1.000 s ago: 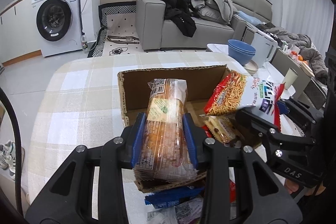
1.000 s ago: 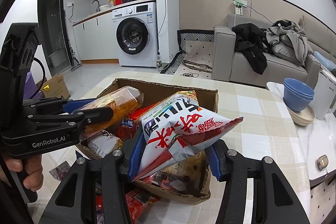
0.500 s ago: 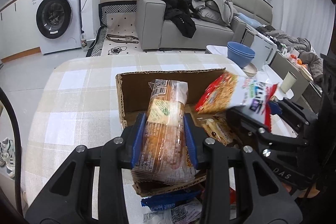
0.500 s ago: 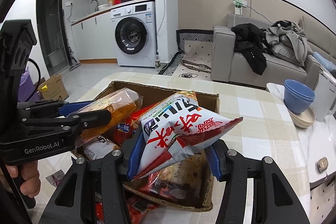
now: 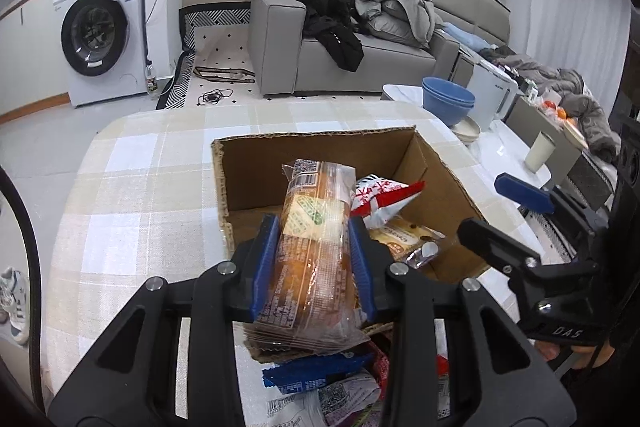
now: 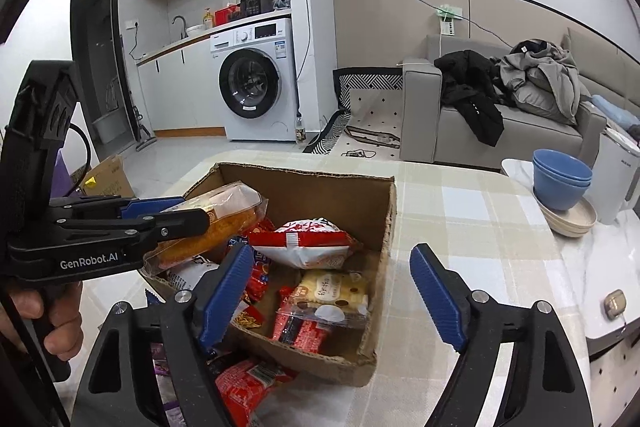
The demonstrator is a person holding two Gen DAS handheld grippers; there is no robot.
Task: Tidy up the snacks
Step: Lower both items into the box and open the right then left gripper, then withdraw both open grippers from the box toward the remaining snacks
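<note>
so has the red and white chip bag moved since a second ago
Yes. The right gripper has just been opening, and the chip bag dropped from its jaws down into the cardboard box.

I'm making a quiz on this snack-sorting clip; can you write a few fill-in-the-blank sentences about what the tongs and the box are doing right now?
1. The left tongs are shut on a clear-wrapped ____.
2. The right tongs hold ____; their jaws have just been opening.
3. The red and white chip bag lies inside the ____ box.
4. Beyond the table stands a stack of ____ bowls.

Missing words: bread loaf; nothing; cardboard; blue
</note>
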